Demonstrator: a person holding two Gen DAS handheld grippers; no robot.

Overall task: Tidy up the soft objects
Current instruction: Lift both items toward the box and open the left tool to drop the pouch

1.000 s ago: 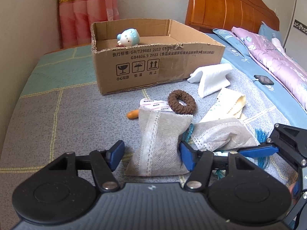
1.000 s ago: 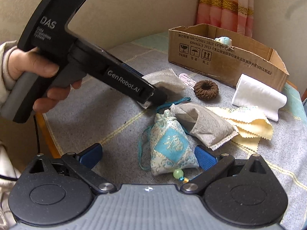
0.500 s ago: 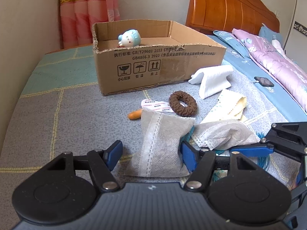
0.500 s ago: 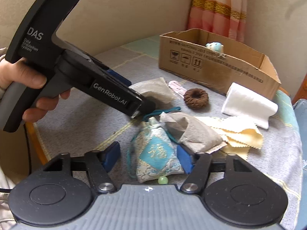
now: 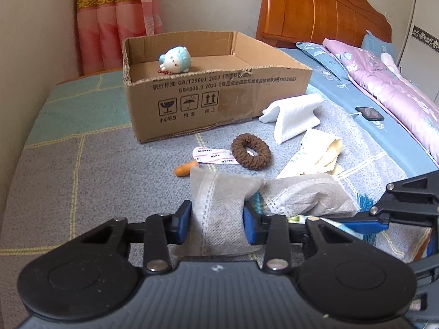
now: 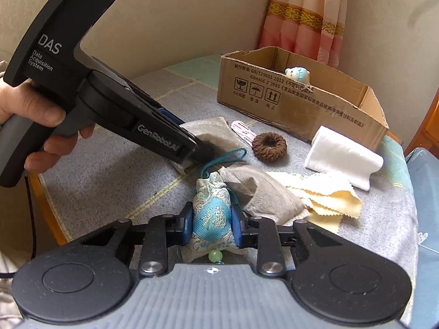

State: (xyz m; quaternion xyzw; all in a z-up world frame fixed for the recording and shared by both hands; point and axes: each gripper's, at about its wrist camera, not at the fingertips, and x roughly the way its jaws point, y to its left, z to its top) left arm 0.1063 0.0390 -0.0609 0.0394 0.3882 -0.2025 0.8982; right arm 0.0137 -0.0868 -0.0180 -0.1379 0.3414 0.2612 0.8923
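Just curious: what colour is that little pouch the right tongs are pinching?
The pouch is turquoise and silvery-cream brocade; clearest in the right wrist view.

Wooden headboard [image 5: 323, 8], pink curtain [image 5: 115, 19], purple quilt [image 5: 395, 87] on bed.

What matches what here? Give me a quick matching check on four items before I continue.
Things:
1. plush toy
2. brocade pouch
3. brown scrunchie
4. grey sachet

States:
A. between the left gripper fingers
B. inside the cardboard box
C. clamped by the right gripper
D. lying loose on the bedcover

Pairs: 1-B, 2-C, 3-D, 4-A
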